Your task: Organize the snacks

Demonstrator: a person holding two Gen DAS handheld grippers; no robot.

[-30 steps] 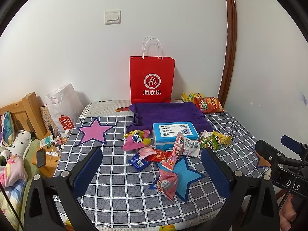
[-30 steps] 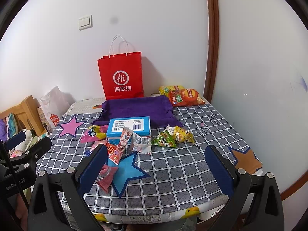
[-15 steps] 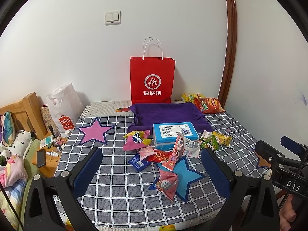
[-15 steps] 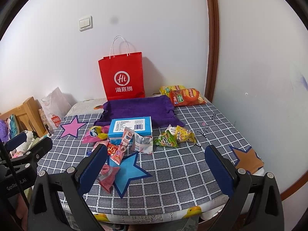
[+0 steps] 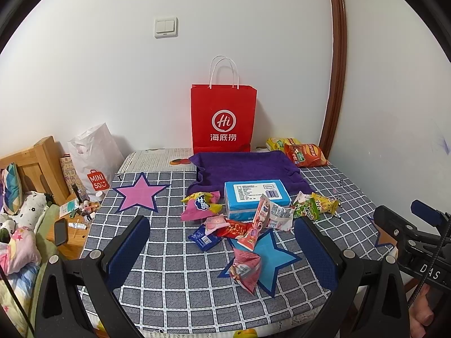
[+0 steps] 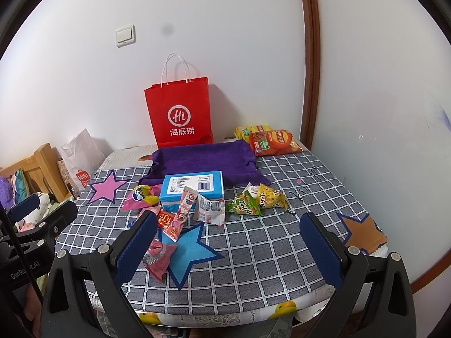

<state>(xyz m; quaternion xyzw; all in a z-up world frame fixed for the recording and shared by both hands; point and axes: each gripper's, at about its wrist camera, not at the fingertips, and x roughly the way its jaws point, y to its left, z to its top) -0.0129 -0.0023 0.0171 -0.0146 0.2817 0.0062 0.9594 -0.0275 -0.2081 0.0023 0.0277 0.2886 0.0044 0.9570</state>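
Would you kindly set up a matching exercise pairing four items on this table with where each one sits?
Things:
1. red paper bag
2. light blue box
3. orange chip bag
4. pink snack packet

Places:
A. on the blue star's left point
B. upright against the back wall
C. far right corner, beside the purple cloth
D. at the cloth's front edge, mid-table

Pairs: 1-B, 2-D, 3-C, 4-A

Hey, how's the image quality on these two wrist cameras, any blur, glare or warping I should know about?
Left wrist view: sharp, evenly lit, no glare; the fisheye bends the door frame and blacks out the corners. Right wrist view: equally sharp, with a dark smudge over the wall, and the red bag casts a soft shadow to its right.
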